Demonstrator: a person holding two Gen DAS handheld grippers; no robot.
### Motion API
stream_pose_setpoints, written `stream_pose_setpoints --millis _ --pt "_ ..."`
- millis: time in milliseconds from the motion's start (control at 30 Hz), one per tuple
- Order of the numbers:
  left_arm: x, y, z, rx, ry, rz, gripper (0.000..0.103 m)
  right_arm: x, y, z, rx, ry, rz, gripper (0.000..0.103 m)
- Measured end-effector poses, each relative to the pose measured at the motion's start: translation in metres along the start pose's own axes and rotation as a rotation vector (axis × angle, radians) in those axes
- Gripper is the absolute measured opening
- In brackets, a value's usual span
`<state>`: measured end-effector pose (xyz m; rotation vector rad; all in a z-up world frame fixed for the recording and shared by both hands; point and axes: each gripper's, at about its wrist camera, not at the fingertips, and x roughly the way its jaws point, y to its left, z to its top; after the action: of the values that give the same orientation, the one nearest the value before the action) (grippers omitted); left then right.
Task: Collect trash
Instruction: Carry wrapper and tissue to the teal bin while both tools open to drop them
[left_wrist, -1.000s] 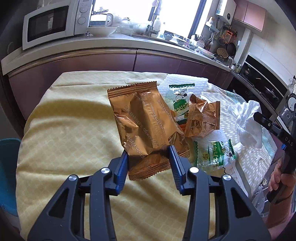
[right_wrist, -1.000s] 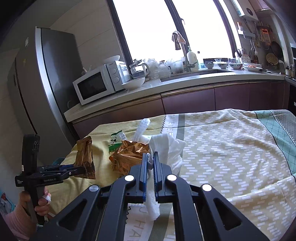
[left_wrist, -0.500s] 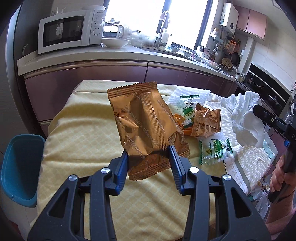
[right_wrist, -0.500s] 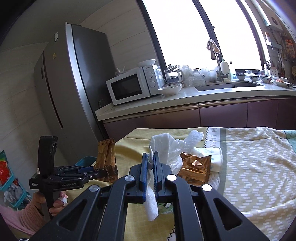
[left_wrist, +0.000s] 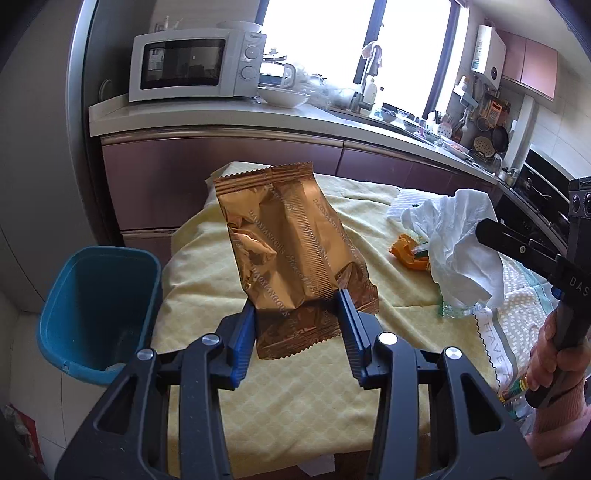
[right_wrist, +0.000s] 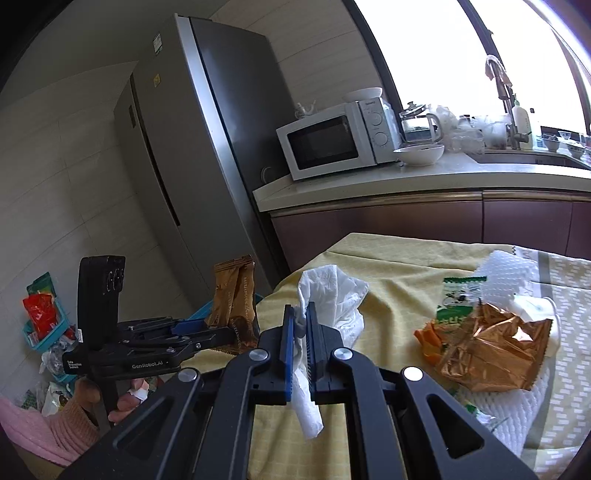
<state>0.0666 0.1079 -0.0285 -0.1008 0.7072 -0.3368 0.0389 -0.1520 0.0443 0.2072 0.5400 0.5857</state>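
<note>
I have trash in both tools and judge this to be the carry step, between pickup and drop. The left gripper (left_wrist: 297, 321) has its fingers pinching the lower part of a gold foil snack bag (left_wrist: 291, 254), which stands up ahead of the fingers, clear of the yellow cloth (left_wrist: 207, 258). The right gripper (right_wrist: 300, 332) has its fingers pressed nearly together on a white paper tissue (right_wrist: 330, 295); one tuft fans out beyond the fingertips and a tail hangs down behind them.

The blue bin (left_wrist: 96, 306) sits below and to the left of the left fingers, beside the cloth's edge, its mouth open upward. My next move, as I read it, calls for swinging the left fingers out over that mouth before spreading them, then bringing the right tool across to follow.

The foil bag is crinkled, glossy and stiff enough to hold its shape, with serrated sealed ends. The tissue is soft, limp and crumpled, so it may cling to a finger pad on release. To the right of the right fingers, a second crumpled foil wrapper (right_wrist: 495, 350), a green-printed packet (right_wrist: 456, 302) and an orange scrap (right_wrist: 424, 339) remain on the cloth.
</note>
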Motion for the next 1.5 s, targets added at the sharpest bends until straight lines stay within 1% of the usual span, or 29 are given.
stream_pose_setpoints --millis 267,500,667,833,1067,1200,1500 --pt "-0.025 0.056 -0.008 -0.079 -0.024 0.090 0.042 0.039 0.024 0.010 -0.024 0.052 0.110 0.005" --pt "-0.042 0.108 -0.013 -0.140 -0.037 0.193 0.042 0.074 0.043 0.023 -0.043 0.095 0.206 0.005" --pt "-0.050 0.141 -0.017 -0.177 -0.034 0.262 0.042 0.102 0.061 0.031 -0.054 0.125 0.272 0.005" --pt "-0.045 0.174 -0.019 -0.213 -0.010 0.320 0.042 0.133 0.076 0.037 -0.055 0.163 0.328 0.005" --pt "-0.029 0.201 -0.026 -0.246 0.034 0.363 0.042 0.176 0.095 0.040 -0.063 0.218 0.355 0.005" --pt "-0.010 0.210 -0.026 -0.262 0.064 0.379 0.042 0.202 0.100 0.040 -0.039 0.258 0.365 0.005" --pt "0.028 0.226 -0.030 -0.283 0.134 0.401 0.043 0.258 0.107 0.029 -0.008 0.351 0.324 0.005"
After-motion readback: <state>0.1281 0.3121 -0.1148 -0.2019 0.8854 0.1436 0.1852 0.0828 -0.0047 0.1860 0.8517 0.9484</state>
